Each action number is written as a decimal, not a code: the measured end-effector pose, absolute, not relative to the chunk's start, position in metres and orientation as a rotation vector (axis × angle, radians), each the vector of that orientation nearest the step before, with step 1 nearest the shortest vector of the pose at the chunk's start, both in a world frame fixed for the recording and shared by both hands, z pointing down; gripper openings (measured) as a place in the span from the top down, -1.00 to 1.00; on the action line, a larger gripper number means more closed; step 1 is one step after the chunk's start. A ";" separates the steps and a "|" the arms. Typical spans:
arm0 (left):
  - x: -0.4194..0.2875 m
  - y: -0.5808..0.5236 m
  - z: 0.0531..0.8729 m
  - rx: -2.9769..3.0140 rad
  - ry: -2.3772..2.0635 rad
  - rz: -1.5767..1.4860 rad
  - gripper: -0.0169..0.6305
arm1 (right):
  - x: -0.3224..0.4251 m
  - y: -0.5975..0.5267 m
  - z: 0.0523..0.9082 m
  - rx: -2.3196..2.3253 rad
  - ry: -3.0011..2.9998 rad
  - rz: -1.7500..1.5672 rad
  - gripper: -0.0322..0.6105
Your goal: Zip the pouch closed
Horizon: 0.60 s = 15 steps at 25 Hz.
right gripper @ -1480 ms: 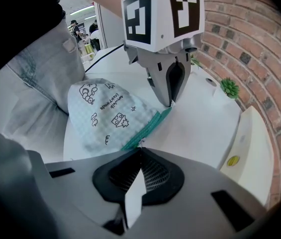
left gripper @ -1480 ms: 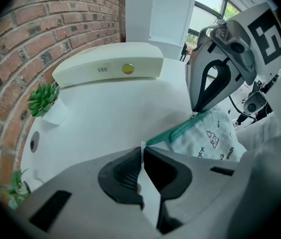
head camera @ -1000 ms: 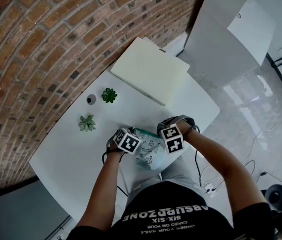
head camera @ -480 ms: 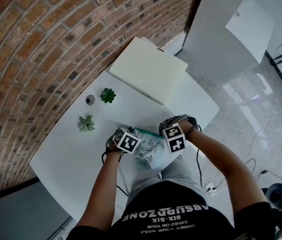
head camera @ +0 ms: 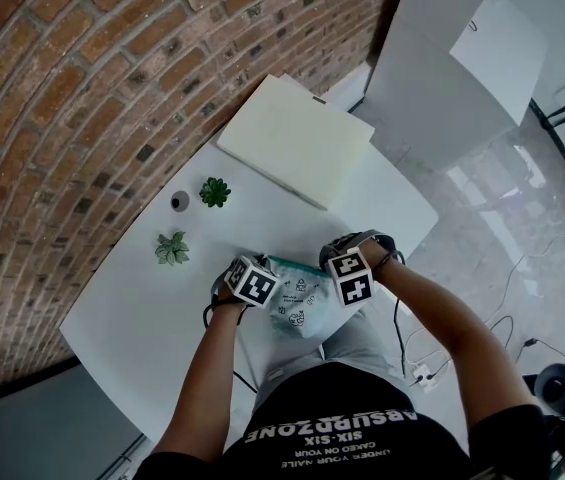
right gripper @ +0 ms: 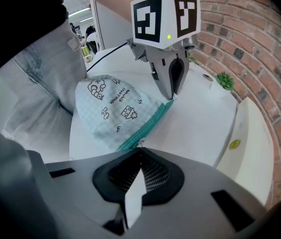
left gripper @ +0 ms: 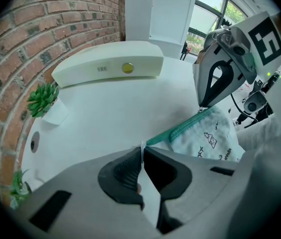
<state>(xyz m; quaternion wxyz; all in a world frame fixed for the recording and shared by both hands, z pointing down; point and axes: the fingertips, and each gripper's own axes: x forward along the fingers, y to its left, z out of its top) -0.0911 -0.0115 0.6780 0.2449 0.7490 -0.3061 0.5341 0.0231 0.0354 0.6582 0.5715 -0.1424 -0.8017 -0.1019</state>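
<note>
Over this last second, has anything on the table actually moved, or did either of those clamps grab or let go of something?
Nothing visibly changed. The left gripper and the right gripper stay shut on opposite ends of the pouch, along its teal zipper, in the same spot on the table. The small plants and the cream case have not shifted either.
</note>
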 end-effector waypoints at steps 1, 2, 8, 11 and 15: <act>-0.091 -0.012 0.677 2.045 -0.836 1.457 0.88 | 0.023 0.035 0.658 -0.332 -1.880 -0.239 0.90; -0.091 -0.011 0.676 2.043 -0.832 1.462 0.88 | 0.023 0.036 0.658 -0.331 -1.880 -0.238 0.90; -0.095 -0.008 0.680 2.033 -0.825 1.494 0.88 | 0.023 0.036 0.659 -0.327 -1.875 -0.233 0.90; -0.096 -0.008 0.678 2.023 -0.828 1.493 0.88 | 0.023 0.036 0.659 -0.324 -1.874 -0.228 0.90; -0.096 -0.009 0.679 2.023 -0.833 1.488 0.88 | 0.025 0.036 0.659 -0.338 -1.856 -0.229 0.90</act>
